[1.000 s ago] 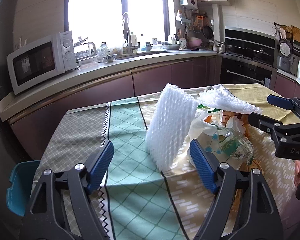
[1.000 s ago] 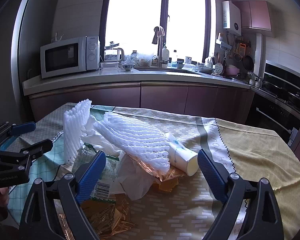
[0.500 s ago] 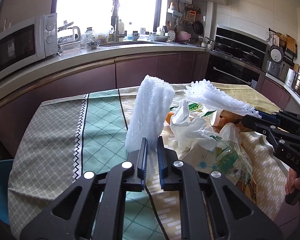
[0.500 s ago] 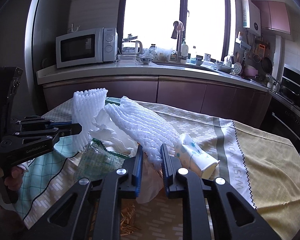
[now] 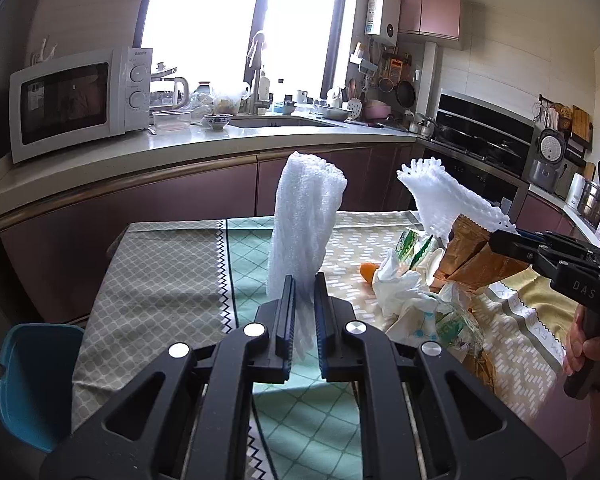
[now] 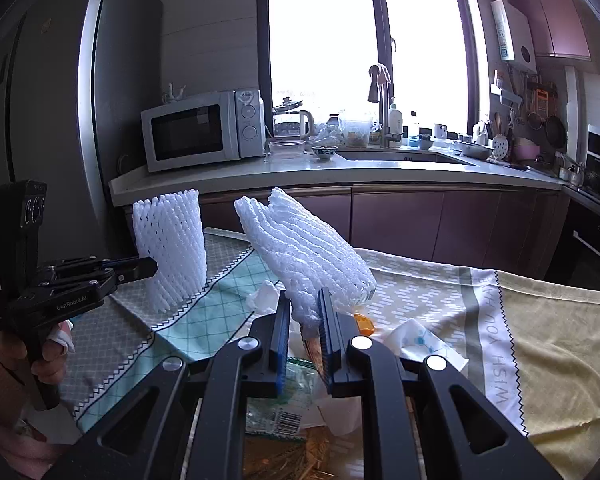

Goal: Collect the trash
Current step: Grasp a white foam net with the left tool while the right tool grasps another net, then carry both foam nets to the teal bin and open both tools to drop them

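A table (image 5: 160, 272) under a patterned cloth holds a heap of trash (image 5: 424, 300). Each gripper pinches one white foam net clear of the heap, for carrying off: left gripper (image 5: 303, 316) holds its net (image 5: 304, 224) upright, right gripper (image 6: 303, 332) holds its net (image 6: 308, 252) tilted.

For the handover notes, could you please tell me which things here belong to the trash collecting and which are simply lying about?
Job:
- upright foam net, in left gripper
- tilted foam net, in right gripper
- crumpled tissue
- orange peel

Lying about:
- microwave
- kettle
- tablecloth
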The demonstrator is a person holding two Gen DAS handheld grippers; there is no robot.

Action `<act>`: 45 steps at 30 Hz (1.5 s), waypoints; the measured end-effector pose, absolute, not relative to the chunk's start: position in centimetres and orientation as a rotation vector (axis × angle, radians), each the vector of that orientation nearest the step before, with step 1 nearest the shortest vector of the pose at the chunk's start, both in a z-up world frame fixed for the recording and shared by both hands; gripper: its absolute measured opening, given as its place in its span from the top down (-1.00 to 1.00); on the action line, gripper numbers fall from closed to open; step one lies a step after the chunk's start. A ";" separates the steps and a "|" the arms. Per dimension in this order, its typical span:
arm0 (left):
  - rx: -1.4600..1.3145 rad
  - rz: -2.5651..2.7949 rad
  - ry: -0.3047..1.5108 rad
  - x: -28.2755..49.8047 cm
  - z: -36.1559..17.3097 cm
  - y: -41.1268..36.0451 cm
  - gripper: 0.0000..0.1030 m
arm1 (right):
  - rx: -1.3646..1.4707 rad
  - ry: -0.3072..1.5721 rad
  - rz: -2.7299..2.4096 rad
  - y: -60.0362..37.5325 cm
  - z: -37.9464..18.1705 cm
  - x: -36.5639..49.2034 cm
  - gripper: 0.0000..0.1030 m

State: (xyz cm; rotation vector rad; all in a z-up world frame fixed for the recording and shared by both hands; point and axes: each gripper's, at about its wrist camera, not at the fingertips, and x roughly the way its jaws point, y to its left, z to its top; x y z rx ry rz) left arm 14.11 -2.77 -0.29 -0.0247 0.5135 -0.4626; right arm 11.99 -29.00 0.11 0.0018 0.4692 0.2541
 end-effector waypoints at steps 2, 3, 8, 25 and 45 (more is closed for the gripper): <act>-0.029 -0.454 0.507 13.6 0.1 -1.4 0.81 | 0.015 0.478 0.283 -28.5 0.2 12.0 0.69; -0.032 -0.448 0.504 13.5 0.1 -0.7 0.81 | 0.020 0.480 0.292 -28.1 0.2 12.0 0.69; -0.039 -0.415 0.498 12.8 0.0 1.9 0.81 | -0.016 0.497 0.351 -25.3 -0.1 11.6 0.69; -0.052 -0.330 0.533 10.2 -1.8 6.7 0.81 | -0.135 0.696 0.521 -15.0 -5.3 12.7 0.16; -0.089 -0.259 0.537 9.3 -2.3 12.1 0.81 | -0.383 0.739 0.543 -7.0 -7.4 16.5 -0.19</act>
